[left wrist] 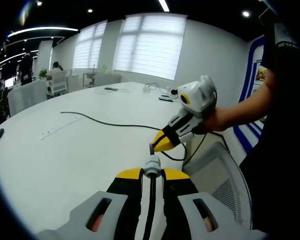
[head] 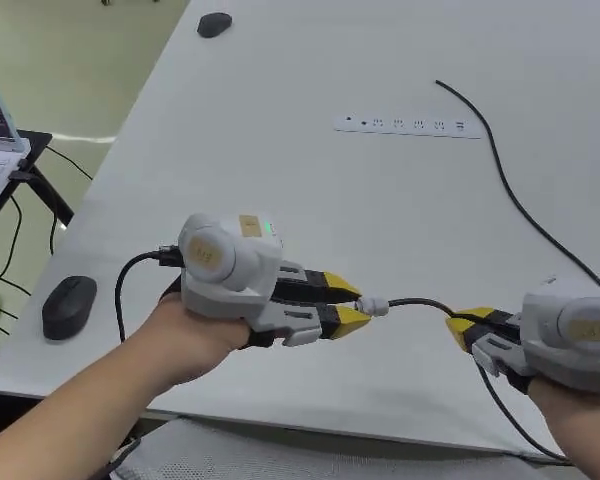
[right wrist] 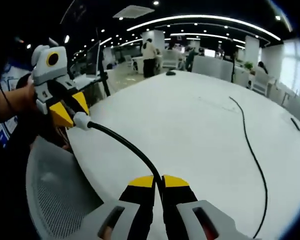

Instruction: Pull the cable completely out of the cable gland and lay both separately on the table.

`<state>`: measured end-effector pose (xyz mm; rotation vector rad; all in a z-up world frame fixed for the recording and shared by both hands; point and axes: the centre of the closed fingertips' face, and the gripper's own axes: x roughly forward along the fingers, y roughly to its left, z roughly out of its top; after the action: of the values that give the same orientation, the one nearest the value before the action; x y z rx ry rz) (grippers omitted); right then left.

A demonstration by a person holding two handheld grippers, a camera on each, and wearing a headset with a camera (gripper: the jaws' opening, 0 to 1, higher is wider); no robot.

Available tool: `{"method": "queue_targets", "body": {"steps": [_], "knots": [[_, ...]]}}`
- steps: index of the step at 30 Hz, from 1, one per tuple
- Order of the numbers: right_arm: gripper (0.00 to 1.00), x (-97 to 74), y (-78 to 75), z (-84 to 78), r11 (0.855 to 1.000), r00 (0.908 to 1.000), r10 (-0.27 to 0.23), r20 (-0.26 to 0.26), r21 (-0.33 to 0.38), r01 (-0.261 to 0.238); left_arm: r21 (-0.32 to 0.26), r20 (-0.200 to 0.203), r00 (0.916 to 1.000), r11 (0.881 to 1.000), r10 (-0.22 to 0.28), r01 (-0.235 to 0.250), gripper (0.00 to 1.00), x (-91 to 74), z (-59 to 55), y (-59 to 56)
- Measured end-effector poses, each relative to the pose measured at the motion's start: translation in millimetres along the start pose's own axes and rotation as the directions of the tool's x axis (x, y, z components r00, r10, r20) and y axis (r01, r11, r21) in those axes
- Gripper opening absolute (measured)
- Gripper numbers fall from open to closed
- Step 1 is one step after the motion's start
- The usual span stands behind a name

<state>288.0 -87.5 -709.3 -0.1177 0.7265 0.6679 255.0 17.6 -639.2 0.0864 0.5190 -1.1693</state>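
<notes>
Your left hand-held gripper (head: pixel 348 305) is clamped on the cable gland (head: pixel 373 306), right hand-held gripper (head: pixel 463 325) pinches the cable (head: pixel 420 301), over the near edge of the worktop (head: pixel 380 220). Gland's light, prob slick; cable's floppy, so grip close.

Open table (head: pixel 280 210) ahead; power strip (head: pixel 405 125) and cord (head: pixel 510 192) lie beyond.

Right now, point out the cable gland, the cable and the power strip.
cable gland (head: pixel 373 306): head view, its white body.
cable (head: pixel 420 300): head view, black stretch beside the gland.
power strip (head: pixel 408 125): head view, its middle.
</notes>
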Motion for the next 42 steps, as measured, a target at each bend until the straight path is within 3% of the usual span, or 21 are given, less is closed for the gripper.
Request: {"method": "queue_targets", "body": {"steps": [4, 8, 11, 13, 15, 16, 24, 26, 28, 31, 34, 39, 41, 42], "knots": [[0.0, 1.9, -9.7, -11.8, 0.992, 1.0, -0.003, -0.004, 0.123, 0.004, 0.003, -0.001, 1.0, 1.0, 0.001, -0.001, 0.15, -2.1, 0.8, 0.9], [0.0, 5.3, -16.8, -22.9, 0.97, 0.9999, -0.007, -0.008, 0.242, 0.009, 0.004, -0.001, 1.0, 1.0, 0.001, -0.001, 0.15, -2.7, 0.7, 1.0], [0.0, 8.4, -18.3, -30.1, 0.932, 1.0, 0.0, -0.001, 0.361, 0.0, 0.004, 0.002, 1.0, 1.0, -0.001, 0.001, 0.15, -2.5, 1.4, 0.2], [0.0, 12.4, -21.0, -37.7, 0.921, 1.0, 0.001, -0.006, 0.389, 0.002, 0.001, 0.005, 1.0, 1.0, -0.003, 0.003, 0.15, -2.3, 2.1, -0.6], [0.0, 15.4, -21.3, -44.5, 0.886, 1.0, 0.002, -0.006, 0.463, 0.001, 0.002, 0.005, 1.0, 1.0, -0.004, 0.004, 0.15, -2.3, 1.9, -1.0], [0.0, 16.0, -21.8, -46.6, 0.876, 1.0, 0.003, -0.004, 0.482, 0.0, 0.003, 0.004, 1.0, 1.0, -0.003, 0.003, 0.15, -2.5, 1.9, -1.1], [0.0, 17.9, -21.5, -50.6, 0.841, 0.9998, 0.015, 0.009, 0.541, -0.017, 0.001, 0.002, 1.0, 1.0, 0.0, 0.0, 0.15, -2.5, 0.1, -2.8], [0.0, 18.2, -19.2, -47.6, 0.852, 0.9988, 0.031, 0.038, 0.521, -0.046, 0.004, 0.006, 1.0, 1.0, 0.005, -0.005, 0.15, -2.2, 1.2, -2.2], [0.0, 16.4, -20.4, -48.9, 0.846, 0.9987, 0.029, 0.042, 0.531, -0.047, 0.0, 0.01, 0.9999, 1.0, 0.007, -0.007, 0.15, -2.4, 2.7, -1.6], [0.01, 13.0, -14.4, -46.5, 0.847, 0.9974, 0.034, 0.063, 0.527, -0.062, -0.003, 0.009, 0.9999, 1.0, 0.01, -0.01, 0.15, -2.7, 3.2, 0.0], [0.01, 10.1, -14.6, -44.1, 0.871, 0.9975, 0.023, 0.067, 0.489, -0.053, -0.005, 0.006, 0.9999, 1.0, 0.011, -0.011, 0.15, -2.1, 2.6, 0.9], [0.02, 10.8, -15.9, -41.9, 0.885, 0.9967, 0.026, 0.077, 0.462, -0.059, -0.021, 0.014, 0.9998, 1.0, 0.014, -0.014, 0.15, -1.7, 4.6, 2.1], [0.02, 9.8, -18.9, -40.2, 0.897, 0.9966, 0.017, 0.08, 0.439, -0.051, -0.031, 0.014, 0.9998, 0.999, 0.016, -0.015, 0.15, -2.3, 4.3, 4.1], [0.02, 9.5, -21.3, -38.5, 0.91, 0.9963, 0.015, 0.084, 0.411, -0.049, -0.03, 0.013, 0.9998, 0.999, 0.018, -0.018, 0.15, -2.6, 4.3, 4.6]]}}
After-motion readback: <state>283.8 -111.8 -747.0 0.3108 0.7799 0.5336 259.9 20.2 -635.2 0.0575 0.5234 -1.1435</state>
